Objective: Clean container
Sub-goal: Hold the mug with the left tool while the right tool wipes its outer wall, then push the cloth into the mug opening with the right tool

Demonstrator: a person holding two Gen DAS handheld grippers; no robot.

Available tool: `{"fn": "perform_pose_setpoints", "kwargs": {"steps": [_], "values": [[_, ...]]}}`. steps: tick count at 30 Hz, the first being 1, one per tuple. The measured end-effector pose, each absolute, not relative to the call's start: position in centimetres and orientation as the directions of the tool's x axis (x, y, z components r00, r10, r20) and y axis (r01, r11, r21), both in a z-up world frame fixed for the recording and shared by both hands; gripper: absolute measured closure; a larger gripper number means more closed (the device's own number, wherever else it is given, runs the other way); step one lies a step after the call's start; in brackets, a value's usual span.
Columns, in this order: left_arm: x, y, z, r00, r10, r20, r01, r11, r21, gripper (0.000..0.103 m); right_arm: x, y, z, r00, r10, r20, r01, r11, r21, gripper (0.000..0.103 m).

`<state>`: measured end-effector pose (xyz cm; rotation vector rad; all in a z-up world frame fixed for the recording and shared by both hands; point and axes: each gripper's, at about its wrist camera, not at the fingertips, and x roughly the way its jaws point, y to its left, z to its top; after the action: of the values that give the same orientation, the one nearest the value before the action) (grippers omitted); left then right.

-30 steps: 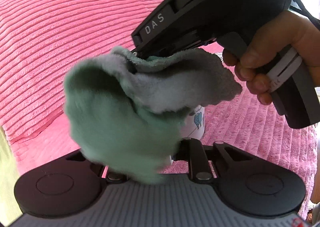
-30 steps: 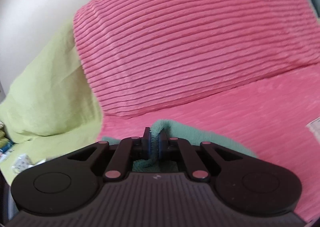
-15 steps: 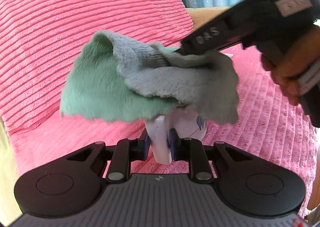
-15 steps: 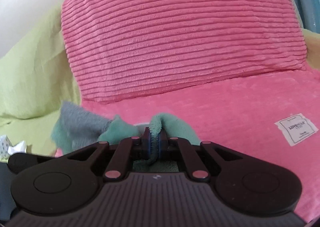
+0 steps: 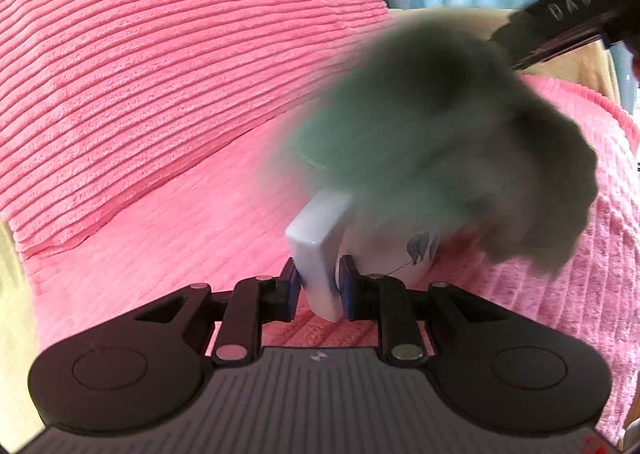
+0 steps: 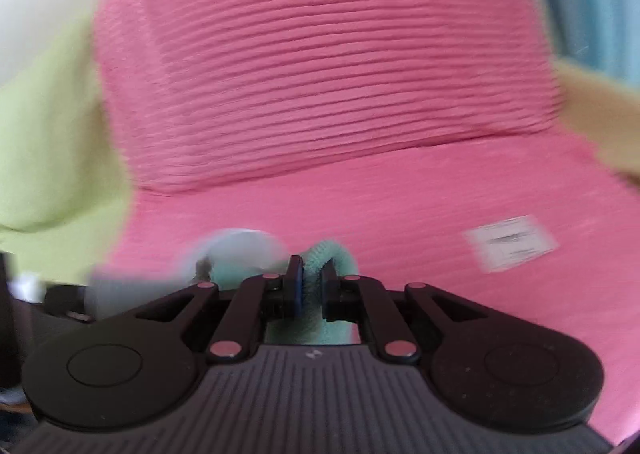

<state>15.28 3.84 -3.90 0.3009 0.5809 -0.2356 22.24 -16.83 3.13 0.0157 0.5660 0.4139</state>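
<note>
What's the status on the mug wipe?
Left tool shut on mug handle. Right tool shut on green cloth, cloth draped over mug top, motion-blurred. Nothing in the way.

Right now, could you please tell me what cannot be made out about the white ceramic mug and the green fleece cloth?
- White ceramic mug, left wrist view: its mouth and inside are hidden by the green fleece cloth.
- Cloth, same view: motion blur hides whether it touches the mug.
- Mug in right wrist view: only a blurred pale patch.
- Right gripper, left wrist view: fingertips hidden behind the cloth.
</note>
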Motion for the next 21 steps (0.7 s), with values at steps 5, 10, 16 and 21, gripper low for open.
{"fn": "perform_pose_setpoints", "kwargs": {"steps": [5, 10, 16, 21], "values": [[15.3, 3.6, -3.9, 0.816, -0.127, -0.563, 0.303, 0.924, 0.231, 0.077, 21.8, -17.8, 3.2, 0.830, 0.341, -0.443, -0.333, 0.938, 0.097, 0.096], [14.7, 3.2, -4.0, 0.834, -0.114, -0.539, 0.306, 0.910, 0.281, 0.076, 20.8, -16.6, 4.9, 0.720, 0.657, -0.224, -0.570, 0.744, 0.348, 0.096], [14.8, 2.7, -4.2, 0.852, -0.097, -0.514, 0.313, 0.881, 0.353, 0.073, 23.2, -14.9, 2.9, 0.533, 0.792, -0.299, -0.565, 0.595, 0.572, 0.096], [14.7, 2.3, -4.4, 0.860, -0.082, -0.504, 0.314, 0.863, 0.396, 0.072, 24.7, -14.5, 0.9, 0.474, 0.767, -0.432, -0.468, 0.635, 0.614, 0.092]]}}
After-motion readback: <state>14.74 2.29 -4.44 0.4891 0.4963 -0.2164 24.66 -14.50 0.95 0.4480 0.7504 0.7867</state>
